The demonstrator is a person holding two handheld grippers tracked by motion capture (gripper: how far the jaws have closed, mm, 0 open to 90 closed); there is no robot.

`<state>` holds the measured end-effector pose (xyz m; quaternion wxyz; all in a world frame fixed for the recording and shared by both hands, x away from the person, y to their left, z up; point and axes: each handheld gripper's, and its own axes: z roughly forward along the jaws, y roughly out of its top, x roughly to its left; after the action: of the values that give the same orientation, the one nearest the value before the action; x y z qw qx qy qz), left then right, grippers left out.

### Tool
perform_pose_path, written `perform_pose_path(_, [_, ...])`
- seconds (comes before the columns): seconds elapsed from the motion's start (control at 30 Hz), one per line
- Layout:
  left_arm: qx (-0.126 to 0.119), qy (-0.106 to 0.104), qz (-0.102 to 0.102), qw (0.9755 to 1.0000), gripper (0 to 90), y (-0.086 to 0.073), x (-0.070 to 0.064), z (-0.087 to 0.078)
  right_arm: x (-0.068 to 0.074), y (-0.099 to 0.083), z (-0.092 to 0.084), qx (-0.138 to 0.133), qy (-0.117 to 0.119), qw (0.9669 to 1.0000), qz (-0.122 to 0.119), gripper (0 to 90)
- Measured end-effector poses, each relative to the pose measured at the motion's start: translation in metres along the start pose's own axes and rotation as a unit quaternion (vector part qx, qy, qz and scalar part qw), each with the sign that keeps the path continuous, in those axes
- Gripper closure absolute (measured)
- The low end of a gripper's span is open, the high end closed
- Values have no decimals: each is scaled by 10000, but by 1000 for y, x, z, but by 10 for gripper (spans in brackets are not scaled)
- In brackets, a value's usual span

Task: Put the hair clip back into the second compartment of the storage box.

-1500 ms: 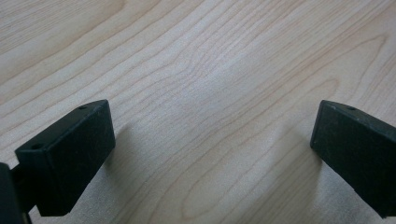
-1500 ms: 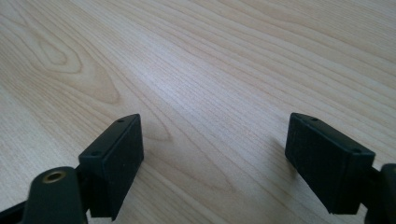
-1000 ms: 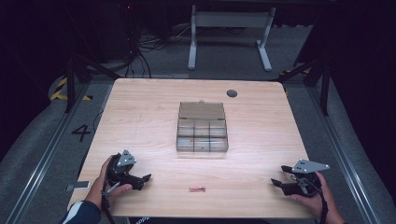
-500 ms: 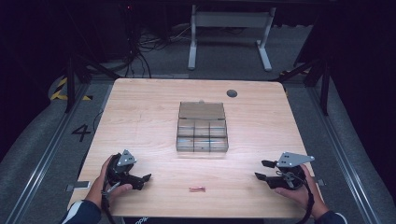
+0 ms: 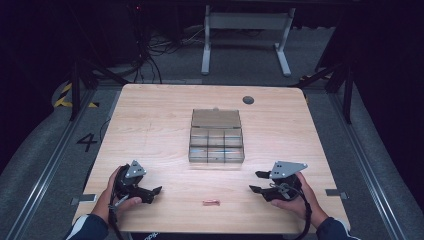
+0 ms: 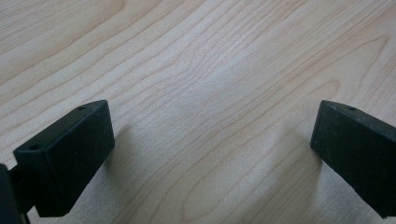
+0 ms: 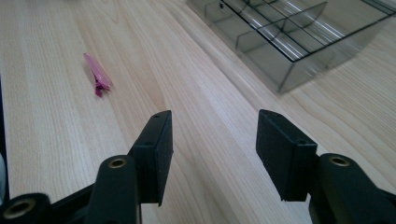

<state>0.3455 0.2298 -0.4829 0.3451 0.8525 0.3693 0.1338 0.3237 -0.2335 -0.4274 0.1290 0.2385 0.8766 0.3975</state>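
High view shows my left gripper [image 5: 150,192] and right gripper [image 5: 260,182] low over the pale wooden desk [image 5: 150,125], jaws wide open and holding nothing. The small pink clip [image 5: 210,202] lies between them, near the front edge, and the clear plastic box with little compartments [image 5: 216,137] sits farther back. I think the flat clip could slide off the edge if my jaws bump it.

Light wooden table [image 5: 150,125], clear compartment box [image 5: 216,136] at centre, small pink clip [image 5: 210,202] near front edge
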Motion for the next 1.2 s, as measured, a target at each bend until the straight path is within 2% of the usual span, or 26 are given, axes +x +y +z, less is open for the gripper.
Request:
perform_pose_path(0.4, [2, 0, 6, 10000, 2, 0, 0, 0, 22, 20, 31, 1, 406, 9988, -269, 468])
perform_pose_path(0.73, [-4, 17, 7, 10000, 4, 0, 0, 0, 48, 34, 60, 98, 900, 9936, -673, 538])
perform_pose_path(0.87, [-5, 50, -38, 10000, 5, -2, 0, -1, 53, 37, 68, 117, 1054, 9917, -727, 558])
perform_pose_path(1.0, [-14, 68, -63, 10000, 5, -2, -1, -2, 58, 38, 76, 192, 1176, 9895, -824, 583])
perform_pose_path(1.17, [-10, 86, -71, 9999, 5, -2, -1, -2, 62, 39, 84, 251, 1241, 9882, -858, 609])
perform_pose_path(1.2, [-12, 89, -72, 9999, 5, -3, -1, -2, 64, 39, 89, 335, 1200, 9873, -985, 621])
